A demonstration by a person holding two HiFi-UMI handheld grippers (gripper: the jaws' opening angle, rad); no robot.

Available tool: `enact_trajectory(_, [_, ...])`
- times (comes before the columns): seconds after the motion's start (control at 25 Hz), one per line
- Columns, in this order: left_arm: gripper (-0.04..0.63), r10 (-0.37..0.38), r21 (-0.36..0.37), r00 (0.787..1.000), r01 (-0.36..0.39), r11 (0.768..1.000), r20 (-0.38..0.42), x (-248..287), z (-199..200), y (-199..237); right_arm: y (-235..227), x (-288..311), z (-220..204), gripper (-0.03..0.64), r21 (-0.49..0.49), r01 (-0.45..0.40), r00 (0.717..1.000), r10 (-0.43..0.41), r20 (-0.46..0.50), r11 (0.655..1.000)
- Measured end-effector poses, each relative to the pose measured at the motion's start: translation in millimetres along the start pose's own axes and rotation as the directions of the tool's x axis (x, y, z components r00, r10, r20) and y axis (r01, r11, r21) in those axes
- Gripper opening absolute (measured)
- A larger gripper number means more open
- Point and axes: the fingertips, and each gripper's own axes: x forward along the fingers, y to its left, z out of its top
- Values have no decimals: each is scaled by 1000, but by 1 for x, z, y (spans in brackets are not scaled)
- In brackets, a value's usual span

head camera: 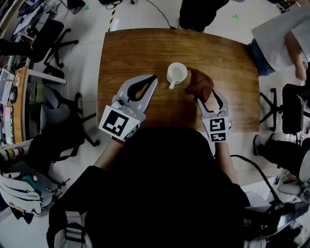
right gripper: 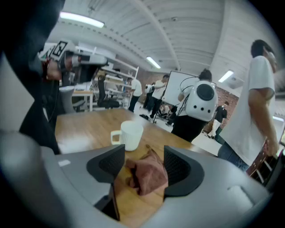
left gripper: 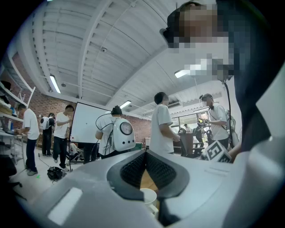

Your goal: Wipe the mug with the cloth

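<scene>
A white ribbed mug (head camera: 177, 74) stands upright on the wooden table (head camera: 131, 48), its handle toward me. Just right of it lies a crumpled red-brown cloth (head camera: 199, 82). My right gripper (head camera: 207, 97) points down at the cloth; in the right gripper view the cloth (right gripper: 149, 176) lies on the table between the open jaws of the right gripper (right gripper: 143, 153), with a gap at the left pad, and the mug (right gripper: 131, 135) stands beyond. My left gripper (head camera: 153, 78) is shut and empty just left of the mug. In the left gripper view the mug's rim (left gripper: 148, 195) shows below the left gripper (left gripper: 145, 153).
Office chairs (head camera: 53, 34) stand on the floor left of the table and another chair (head camera: 290, 109) on the right. One person (head camera: 198, 12) stands at the table's far edge and another person (head camera: 281, 34) sits at the far right corner. A cable (head camera: 256, 169) trails on the floor.
</scene>
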Motion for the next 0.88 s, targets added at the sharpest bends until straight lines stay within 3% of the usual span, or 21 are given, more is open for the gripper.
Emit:
enact_trajectory(0.16, [3,-3,-19,998,1,1000,-68,-3,-11,3,-5,32,-45,305,-130,-12,982,-13,-190,991])
enact_trajectory(0.32, [3,-33,-43,987,27,999,-160,2,-41,-1,-10,60,-72,316,-213,-39,955,-26,-294,976])
enact_trajectory(0.44, [227,-88,-40,946,79,996,-313,15,-99,-8,-12,77,-80,326,-229,-68,945,-11,-327,971])
enact_trajectory(0.48, [252,-97,-36,929,90,995,-358,18,-116,-10,-12,82,-82,332,-232,-79,940,-5,-340,969])
enact_trajectory(0.56, [256,-101,-43,911,91,995,-400,23,-135,-13,-15,90,-86,346,-233,-100,931,8,-366,967])
enact_trajectory(0.76, [256,-103,-52,900,90,995,-424,23,-147,-18,-13,105,-104,348,-214,-169,896,60,-440,962])
enact_trajectory(0.88, [256,-97,-93,886,61,994,-454,18,-161,-14,-12,110,-111,347,-172,-186,883,88,-461,967])
